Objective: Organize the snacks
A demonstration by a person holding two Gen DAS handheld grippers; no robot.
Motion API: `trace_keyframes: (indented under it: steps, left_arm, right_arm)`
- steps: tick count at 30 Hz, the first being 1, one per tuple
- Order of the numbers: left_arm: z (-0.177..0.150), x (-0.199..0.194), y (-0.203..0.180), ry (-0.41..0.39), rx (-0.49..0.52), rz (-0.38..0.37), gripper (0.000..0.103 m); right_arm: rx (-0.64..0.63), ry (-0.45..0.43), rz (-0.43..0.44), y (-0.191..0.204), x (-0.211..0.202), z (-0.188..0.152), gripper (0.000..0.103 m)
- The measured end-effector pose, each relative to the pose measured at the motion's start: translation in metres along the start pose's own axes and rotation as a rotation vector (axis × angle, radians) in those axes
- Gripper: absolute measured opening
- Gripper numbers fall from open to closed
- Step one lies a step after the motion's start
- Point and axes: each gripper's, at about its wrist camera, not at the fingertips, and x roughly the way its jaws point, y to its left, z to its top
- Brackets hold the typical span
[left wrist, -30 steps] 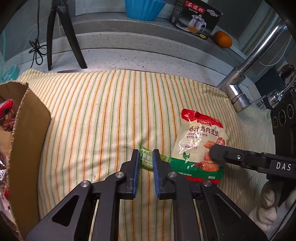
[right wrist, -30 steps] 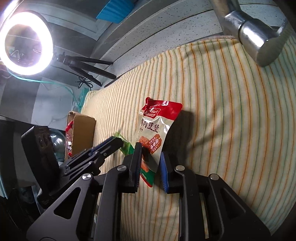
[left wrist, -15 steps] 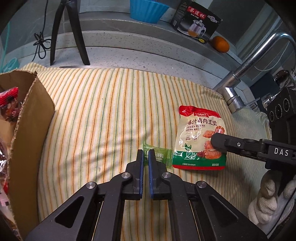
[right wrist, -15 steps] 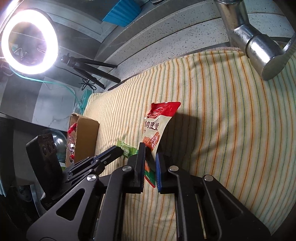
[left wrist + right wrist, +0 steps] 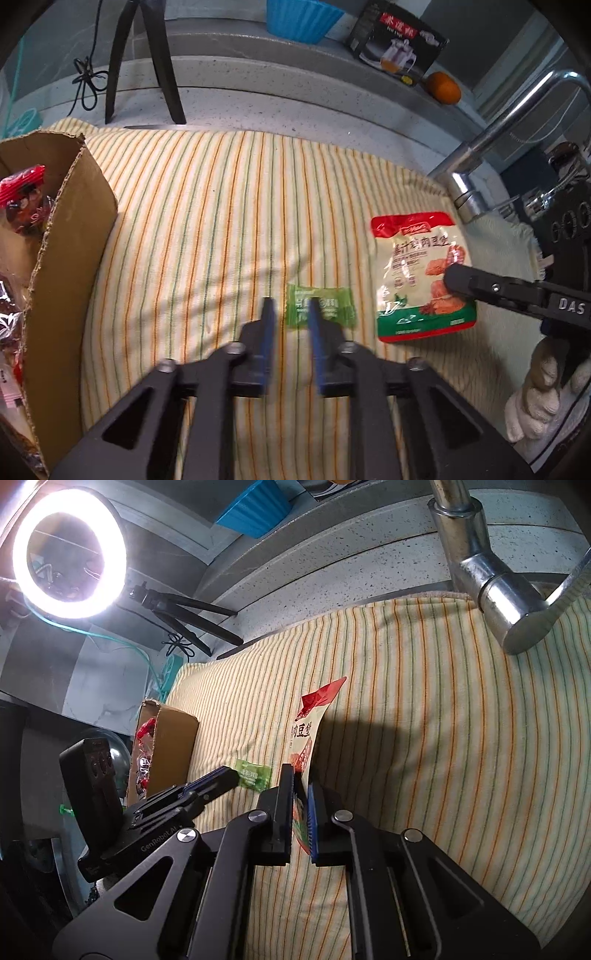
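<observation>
Right gripper point(image 5: 301, 794) clamps red-topped printed plastic snack pouch point(image 5: 306, 734). Left gripper point(image 5: 290, 314) open, empty, over small green candy wrapper point(image 5: 320, 307) just left of pouch.

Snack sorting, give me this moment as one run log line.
left gripper: open, over green candy | right gripper: shut on snack bag, bag raised on edge | cardboard box: holds red packets | surface: striped cloth

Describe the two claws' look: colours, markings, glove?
Both are matte black linkage frames with triangular cut-outs, silver pivot screws and blue finger pads. The right claw shows "DAS" in white lettering on its finger; the left claw has "GenRobot.AI" on its body. A white knit glove covers the right hand.
</observation>
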Motion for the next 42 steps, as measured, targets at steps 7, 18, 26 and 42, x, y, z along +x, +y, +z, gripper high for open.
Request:
trace_keyframes:
  steps: [7,18,26,42]
  left_arm:
    - [0.001,0.007,-0.032,-0.001,0.148,0.061,0.045]
    - [-0.001,0.025,-0.060,-0.039,0.260,0.160,0.032]
    - [-0.001,0.009,-0.031,-0.042,0.150,0.085,0.025]
    - [-0.008,-0.041,-0.004,-0.112,0.048,0.027,0.024]
  right_arm:
    - [0.003,0.001,0.000,0.000,-0.002,-0.002,0.006]
    - [-0.003,-0.002,-0.014,0.000,-0.004,-0.003,0.006]
    - [-0.018,-0.002,-0.016,0.005,-0.003,-0.003,0.006]
    - [-0.097,0.001,-0.040,0.034,-0.009,0.002,0.005]
